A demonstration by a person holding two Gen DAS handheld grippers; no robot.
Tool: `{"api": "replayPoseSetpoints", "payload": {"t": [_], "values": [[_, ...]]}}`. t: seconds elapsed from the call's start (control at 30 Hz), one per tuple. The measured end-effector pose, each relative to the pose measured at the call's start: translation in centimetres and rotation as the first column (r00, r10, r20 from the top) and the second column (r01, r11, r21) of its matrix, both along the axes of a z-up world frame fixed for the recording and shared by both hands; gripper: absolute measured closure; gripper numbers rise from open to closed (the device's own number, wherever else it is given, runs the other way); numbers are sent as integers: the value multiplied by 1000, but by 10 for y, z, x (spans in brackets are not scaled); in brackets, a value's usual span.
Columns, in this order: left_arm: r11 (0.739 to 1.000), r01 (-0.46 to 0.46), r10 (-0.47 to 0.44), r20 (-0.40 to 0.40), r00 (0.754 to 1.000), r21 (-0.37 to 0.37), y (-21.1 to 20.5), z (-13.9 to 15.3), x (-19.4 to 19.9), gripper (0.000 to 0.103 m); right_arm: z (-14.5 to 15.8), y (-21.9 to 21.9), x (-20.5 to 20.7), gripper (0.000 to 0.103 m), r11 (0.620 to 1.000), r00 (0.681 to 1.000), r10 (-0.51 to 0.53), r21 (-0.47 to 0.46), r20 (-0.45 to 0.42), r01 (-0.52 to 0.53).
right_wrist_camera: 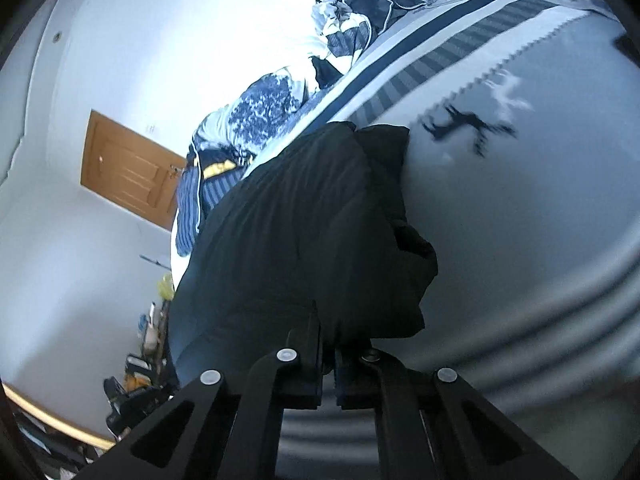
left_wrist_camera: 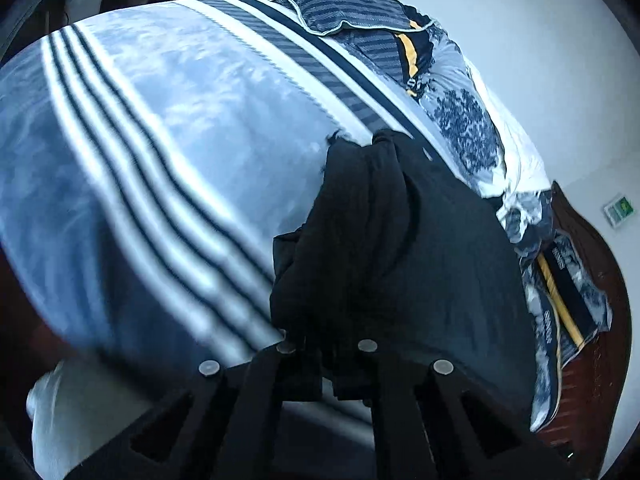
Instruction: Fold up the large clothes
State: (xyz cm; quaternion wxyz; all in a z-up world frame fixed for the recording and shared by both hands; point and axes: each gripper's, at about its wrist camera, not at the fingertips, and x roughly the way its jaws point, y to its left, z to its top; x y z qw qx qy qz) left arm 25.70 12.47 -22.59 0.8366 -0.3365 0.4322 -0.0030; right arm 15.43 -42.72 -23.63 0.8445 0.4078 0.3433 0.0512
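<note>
Bed (left_wrist_camera: pixel 160 128), striped blue cover: black garment (left_wrist_camera: pixel 400 248) bunched, no neat fold visible; left gripper (left_wrist_camera: pixel 326 364) and right gripper (right_wrist_camera: pixel 328 356) each pinched closed on its edge, folding apparently early.

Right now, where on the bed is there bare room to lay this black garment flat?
Free: the pale blue bedspread between the thin dark stripes and the wide striped band. Crowded: beyond that band, the crumpled quilt and pillow by the wall.

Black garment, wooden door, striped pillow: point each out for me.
black garment (left_wrist_camera: pixel 400 240), left wrist view, middle of the bunched cloth.
wooden door (right_wrist_camera: pixel 130 168), right wrist view, centre panel.
striped pillow (left_wrist_camera: pixel 344 8), left wrist view, top face.
</note>
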Motion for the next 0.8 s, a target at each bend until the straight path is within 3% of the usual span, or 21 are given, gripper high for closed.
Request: {"api": "replayPoseSetpoints", "payload": {"t": [0.27,0.4,0.57,0.7,0.77,0.8], "values": [[976,48,-51,12,999,212,-17,-5,-21,95,7,4,-20,99,995,999,-13,-100,-30,10],[971,18,-19,1,1000,240,-6,-2,-35,89,16,0,-41,96,991,998,-64,-114,-10,63],[952,-37,18,66,998,304,4,25,-56,72,26,-7,-68,96,986,994,-107,-131,-16,104],[931,-59,0,162,987,359,-7,62,-62,33,55,5,-71,96,973,998,-65,-222,25,69],[921,-46,-33,194,980,386,-17,80,-52,27,74,11,-61,84,967,999,-31,-252,44,41],[919,-30,-51,195,980,394,-22,84,-44,26,81,14,-54,62,965,999,-18,-260,50,30]]}}
